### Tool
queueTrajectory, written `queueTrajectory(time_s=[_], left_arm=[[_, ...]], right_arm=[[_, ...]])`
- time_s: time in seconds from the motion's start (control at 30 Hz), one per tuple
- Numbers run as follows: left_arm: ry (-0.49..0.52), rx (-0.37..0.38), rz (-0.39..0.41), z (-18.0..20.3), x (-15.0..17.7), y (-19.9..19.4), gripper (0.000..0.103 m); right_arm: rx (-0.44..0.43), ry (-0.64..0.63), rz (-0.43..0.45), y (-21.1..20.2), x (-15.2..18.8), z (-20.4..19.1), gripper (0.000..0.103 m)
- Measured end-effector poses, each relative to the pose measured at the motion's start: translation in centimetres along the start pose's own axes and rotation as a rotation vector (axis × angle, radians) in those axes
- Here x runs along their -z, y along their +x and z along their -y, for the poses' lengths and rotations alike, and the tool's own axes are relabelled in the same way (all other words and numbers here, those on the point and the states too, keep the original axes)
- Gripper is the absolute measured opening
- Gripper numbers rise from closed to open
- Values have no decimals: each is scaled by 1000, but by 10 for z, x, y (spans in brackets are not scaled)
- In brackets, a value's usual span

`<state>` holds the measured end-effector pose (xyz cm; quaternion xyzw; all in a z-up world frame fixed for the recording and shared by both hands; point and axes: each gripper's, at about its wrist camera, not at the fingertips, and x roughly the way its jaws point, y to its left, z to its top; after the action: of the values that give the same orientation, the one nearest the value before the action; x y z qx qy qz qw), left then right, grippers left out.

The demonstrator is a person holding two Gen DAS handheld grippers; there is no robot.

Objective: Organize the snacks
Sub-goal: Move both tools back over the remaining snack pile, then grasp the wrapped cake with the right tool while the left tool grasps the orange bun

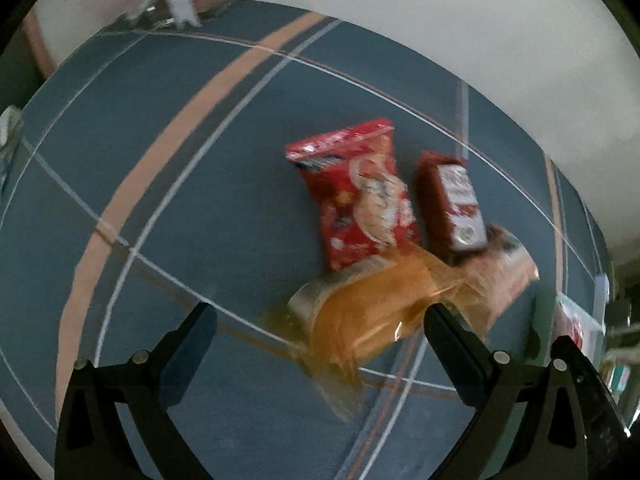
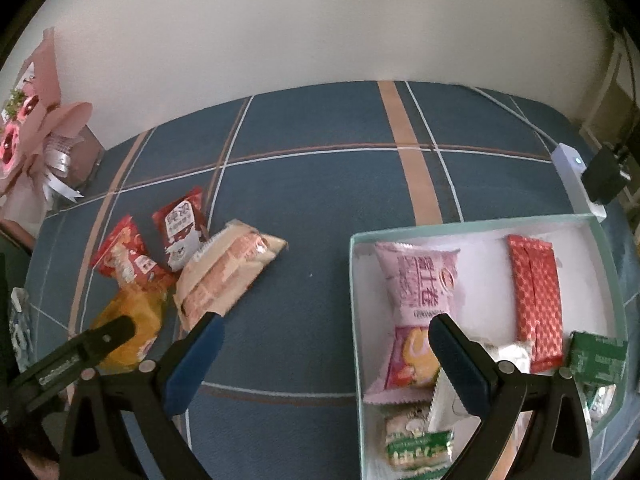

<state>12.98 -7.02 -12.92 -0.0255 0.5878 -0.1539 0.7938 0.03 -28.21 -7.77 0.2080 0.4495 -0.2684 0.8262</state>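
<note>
Blue plaid cloth, red and pink wrappers

The tablecloth (image 2: 320, 208) is dark blue, crossed by tan bands and thin white lines. On it lie a bright red packet (image 1: 354, 196), a dark red packet with a white label (image 1: 452, 204), an orange bag (image 1: 360, 320) and a beige-and-salmon pack (image 2: 228, 272). The box (image 2: 472, 229) has a pale green rim and white inside, holding a pink packet (image 2: 420, 280), a red diamond-patterned bar (image 2: 536, 300) and a green-and-white packet (image 2: 416, 444). The bouquet (image 2: 36, 136) is wrapped in pink.
</note>
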Motion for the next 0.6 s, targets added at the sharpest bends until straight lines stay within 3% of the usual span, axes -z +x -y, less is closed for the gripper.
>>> queueTrajectory(time_s=[0.4, 0.6], left_arm=[[-94, 12, 25, -13, -6, -9, 103], [-92, 20, 16, -15, -8, -8, 103]], right_arm=[[-65, 24, -24, 22, -35, -38, 103], [-35, 52, -51, 46, -40, -60, 103]])
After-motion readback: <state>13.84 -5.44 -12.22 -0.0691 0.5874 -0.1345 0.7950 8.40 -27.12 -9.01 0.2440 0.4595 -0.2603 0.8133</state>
